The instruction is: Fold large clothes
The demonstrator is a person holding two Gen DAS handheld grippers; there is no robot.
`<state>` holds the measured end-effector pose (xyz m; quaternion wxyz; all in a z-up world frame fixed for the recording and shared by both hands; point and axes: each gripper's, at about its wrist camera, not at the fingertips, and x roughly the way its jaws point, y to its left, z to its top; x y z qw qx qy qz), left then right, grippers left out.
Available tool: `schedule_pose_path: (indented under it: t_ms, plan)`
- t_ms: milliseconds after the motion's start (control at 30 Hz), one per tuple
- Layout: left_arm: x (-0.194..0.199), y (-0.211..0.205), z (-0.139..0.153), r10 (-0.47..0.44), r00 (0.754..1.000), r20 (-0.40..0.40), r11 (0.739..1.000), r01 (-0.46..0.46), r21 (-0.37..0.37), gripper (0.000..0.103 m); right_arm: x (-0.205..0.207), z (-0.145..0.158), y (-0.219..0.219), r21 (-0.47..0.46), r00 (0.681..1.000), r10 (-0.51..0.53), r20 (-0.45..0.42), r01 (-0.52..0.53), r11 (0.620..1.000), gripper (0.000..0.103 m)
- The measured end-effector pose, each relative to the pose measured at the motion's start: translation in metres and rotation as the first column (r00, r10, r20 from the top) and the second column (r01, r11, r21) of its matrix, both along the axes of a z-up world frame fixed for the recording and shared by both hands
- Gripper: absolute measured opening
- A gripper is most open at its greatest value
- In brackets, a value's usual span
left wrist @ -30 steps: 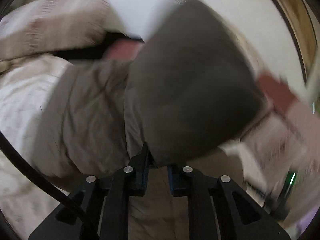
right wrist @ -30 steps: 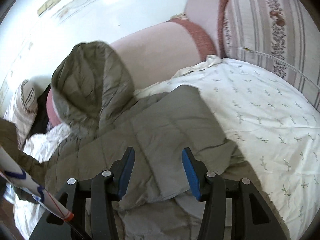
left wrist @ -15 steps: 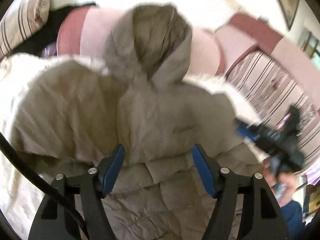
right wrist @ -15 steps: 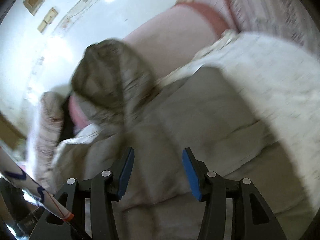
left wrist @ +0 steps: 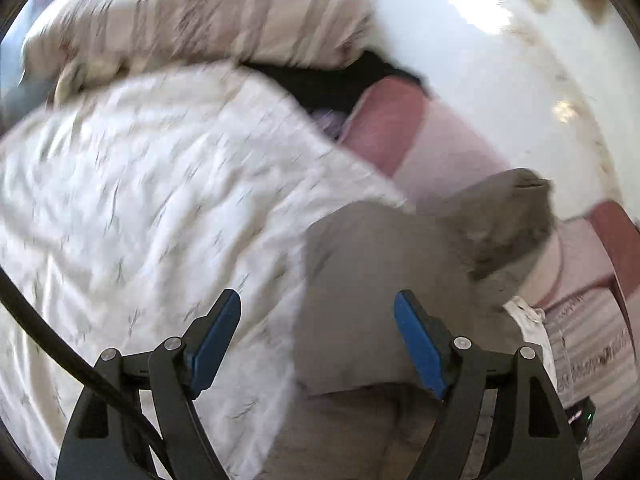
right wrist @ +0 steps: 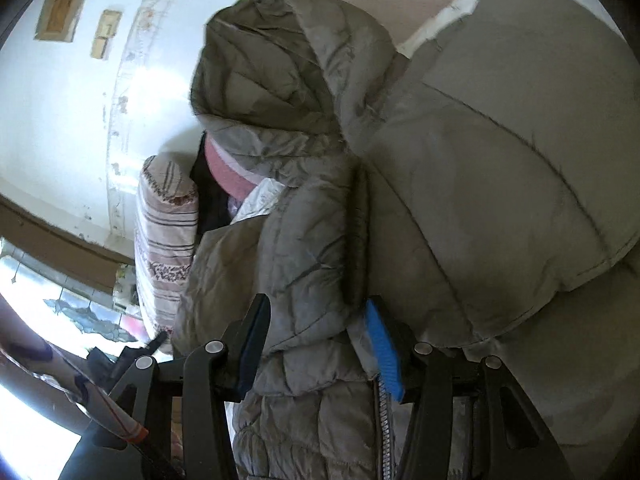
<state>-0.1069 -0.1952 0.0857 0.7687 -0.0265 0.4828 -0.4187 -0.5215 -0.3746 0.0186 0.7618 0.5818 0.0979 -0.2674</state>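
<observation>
A grey-beige quilted hooded jacket point(right wrist: 500, 184) lies on the bed, its hood point(right wrist: 272, 68) propped against the pink headboard. In the left wrist view the jacket point(left wrist: 380, 280) fills the lower right, with the hood point(left wrist: 508, 224) behind it. My left gripper point(left wrist: 318, 340) hovers over the jacket's left edge with its jaws opening wide; neither pad touches the cloth. My right gripper point(right wrist: 320, 346) sits low over the jacket front near the zipper point(right wrist: 384, 432). A bulge of quilted fabric rises between its fingers, which stay half apart and do not pinch it.
The patterned white bed sheet point(left wrist: 120, 180) spreads to the jacket's left. Behind it lie a striped pillow point(left wrist: 200, 20) and a dark item point(left wrist: 320, 84) beside the pink headboard point(left wrist: 400, 128). A white rod point(right wrist: 60, 380) with blue marks crosses the right wrist view's lower left.
My left gripper let go of the jacket fabric, opened wide and swung left over the jacket's edge and the sheet. My right gripper rolled and sank close onto the jacket front.
</observation>
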Motion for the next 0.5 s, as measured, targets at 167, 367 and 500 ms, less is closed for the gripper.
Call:
schedule_pose_path:
  t_ms: [167,367,500]
  plan:
    - [-0.006,-0.014,-0.026,-0.025,0.995,-0.093,0.999,0.027,0.026,0.078,-0.001,-0.012,-0.007,0.041,0.999,-0.020,0.034,0.019,0.999,0.052]
    - [-0.040,-0.035,-0.029,-0.144,0.990,-0.001,0.985,0.144,0.096,0.078,0.004,-0.004,-0.006,-0.012,1.000,0.004,0.025,-0.004,1.000,0.014]
    - [-0.053,-0.040,-0.030,-0.167,0.985,0.044,0.979,0.160,0.128,0.078,-0.008,0.016,-0.004,-0.097,0.999,-0.040,-0.036,0.037,0.995,0.008]
